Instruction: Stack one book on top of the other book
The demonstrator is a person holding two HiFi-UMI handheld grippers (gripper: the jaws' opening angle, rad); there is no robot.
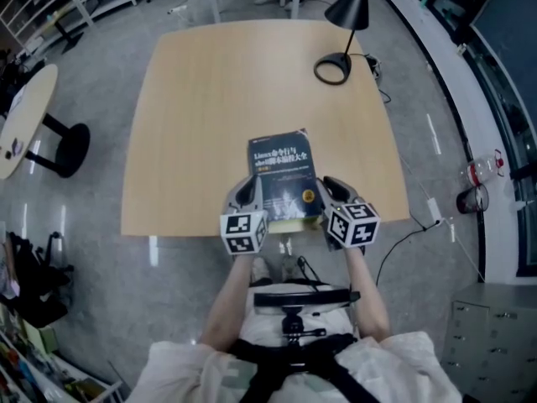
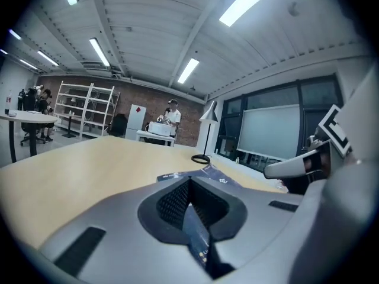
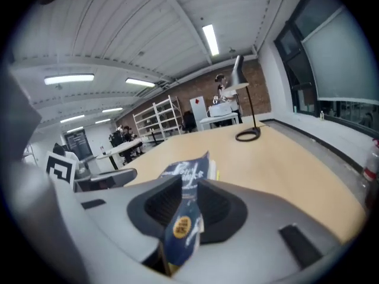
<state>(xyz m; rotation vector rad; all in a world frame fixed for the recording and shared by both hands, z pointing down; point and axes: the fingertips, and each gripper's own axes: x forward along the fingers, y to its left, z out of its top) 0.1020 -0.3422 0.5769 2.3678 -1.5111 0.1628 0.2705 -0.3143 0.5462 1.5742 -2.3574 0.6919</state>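
1. Left gripper [image 1: 247, 195] is pinched shut on the book [image 1: 283, 175] cover; right gripper [image 1: 334, 190] clamps its other near corner.
2. Book sits at the table [image 1: 193, 116] near edge.
3. Yellow edge [image 1: 289, 224] beneath may be the second book. Judged: placement nearly done, release left.

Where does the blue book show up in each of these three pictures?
Head view: blue book at centre, by the table's near edge.
Left gripper view: book bottom centre, clamped in the left claw.
Right gripper view: book bottom centre, clamped in the right claw.
Shared landmark: black desk lamp at the table's far side.
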